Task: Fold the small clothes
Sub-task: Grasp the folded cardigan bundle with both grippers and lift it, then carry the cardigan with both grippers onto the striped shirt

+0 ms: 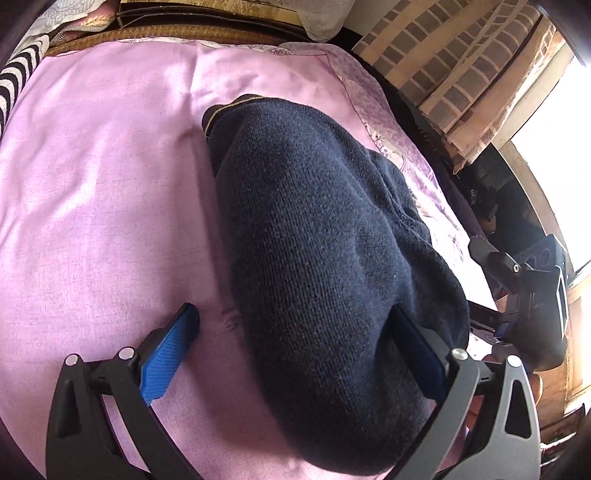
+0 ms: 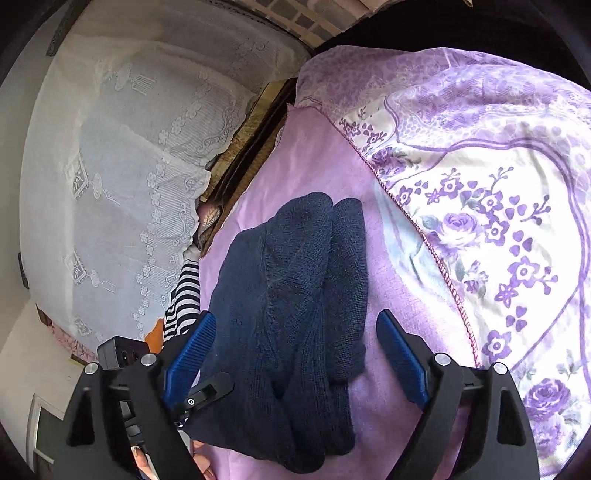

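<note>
A dark navy knitted garment point(image 1: 314, 229) lies folded lengthwise on a pink sheet point(image 1: 103, 184). My left gripper point(image 1: 295, 317) is open right over its near end; the blue left pad point(image 1: 170, 354) rests on the sheet and the right finger is at the garment's edge. In the right wrist view the same garment point(image 2: 288, 295) lies bunched in thick folds between the open jaws of my right gripper point(image 2: 295, 325), which hovers close above it. Neither gripper holds cloth. The other gripper point(image 1: 532, 291) shows at the right edge of the left wrist view.
A purple floral quilt point(image 2: 480, 206) covers the bed to the right of the pink sheet. A black-and-white striped cloth point(image 2: 184, 295) lies at the sheet's left edge. A white lace curtain point(image 2: 129, 166) and a wooden bed frame point(image 1: 184, 33) stand beyond. A brick-pattern curtain point(image 1: 461, 74) hangs by a window.
</note>
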Demonstrator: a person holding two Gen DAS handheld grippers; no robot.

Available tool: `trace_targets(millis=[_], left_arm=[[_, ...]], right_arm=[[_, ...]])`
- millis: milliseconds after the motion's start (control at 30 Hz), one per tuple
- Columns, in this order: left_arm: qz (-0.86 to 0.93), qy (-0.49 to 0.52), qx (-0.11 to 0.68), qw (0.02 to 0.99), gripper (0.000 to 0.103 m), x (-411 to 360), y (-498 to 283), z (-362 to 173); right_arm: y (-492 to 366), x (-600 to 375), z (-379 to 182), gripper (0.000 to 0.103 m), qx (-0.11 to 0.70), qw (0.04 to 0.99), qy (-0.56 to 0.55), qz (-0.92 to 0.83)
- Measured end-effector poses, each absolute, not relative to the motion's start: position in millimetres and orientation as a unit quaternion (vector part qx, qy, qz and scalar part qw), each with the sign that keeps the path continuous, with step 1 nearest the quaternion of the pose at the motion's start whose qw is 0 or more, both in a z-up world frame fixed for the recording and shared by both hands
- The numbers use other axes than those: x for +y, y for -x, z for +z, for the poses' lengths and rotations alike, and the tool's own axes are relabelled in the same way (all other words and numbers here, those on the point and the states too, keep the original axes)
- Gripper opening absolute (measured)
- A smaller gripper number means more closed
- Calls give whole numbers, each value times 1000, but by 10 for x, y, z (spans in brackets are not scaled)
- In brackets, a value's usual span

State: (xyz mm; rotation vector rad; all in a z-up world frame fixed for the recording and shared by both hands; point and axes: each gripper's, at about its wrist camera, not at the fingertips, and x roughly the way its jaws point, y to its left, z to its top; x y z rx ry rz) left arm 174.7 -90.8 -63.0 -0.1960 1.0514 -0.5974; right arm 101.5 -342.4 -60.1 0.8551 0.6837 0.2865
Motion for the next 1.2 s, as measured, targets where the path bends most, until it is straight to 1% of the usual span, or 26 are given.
trace_targets(millis=[100, 267, 300, 333, 367, 400, 433, 500, 633, 700, 800, 967, 1200], left_arm=[[-284, 91, 495, 816, 99, -967, -1800, -648], [-294, 93, 495, 813, 99, -994, -1842, -675], [-295, 89, 492, 814, 99, -1003, -1833, -678], [-294, 84, 489, 817, 99, -1013, -1819, -679], [-294, 78, 487, 819, 99, -1019, -1801, -677], [-294, 74, 484, 821, 99, -1023, -1782, -677], [-294, 70, 480, 824, 98, -1024, -1759, -672], [-308, 68, 468, 825, 80, -1029, -1704, -638], [-298, 52, 451, 840, 73, -1054, -1644, -595], [-298, 56, 445, 842, 68, -1036, -1625, -568], [-293, 45, 428, 854, 65, -1034, -1533, -497], [-280, 20, 393, 876, 64, -954, -1307, -297], [-245, -17, 371, 895, 64, -404, -1137, -54]], right_arm=[[-1160, -3342, -619, 91, 339, 843, -393, 145], [-1422, -3116, -594, 91, 369, 861, -324, 130], [-1440, -3087, -586, 88, 371, 864, -315, 126], [-1438, -3075, -580, 71, 372, 868, -308, 119], [-1434, -3078, -593, 59, 372, 868, -308, 114], [-1426, -3096, -617, 53, 369, 866, -316, 118], [-1404, -3111, -616, 50, 362, 867, -320, 121], [-1353, -3092, -585, 43, 350, 875, -313, 123], [-1269, -2998, -473, 40, 322, 899, -273, 119], [-1221, -2944, -406, 40, 302, 911, -252, 123], [-1112, -2814, -267, 39, 266, 932, -208, 131], [-892, -2698, -95, 38, 224, 948, -178, 139], [-892, -2147, 54, 39, 228, 940, -184, 173]])
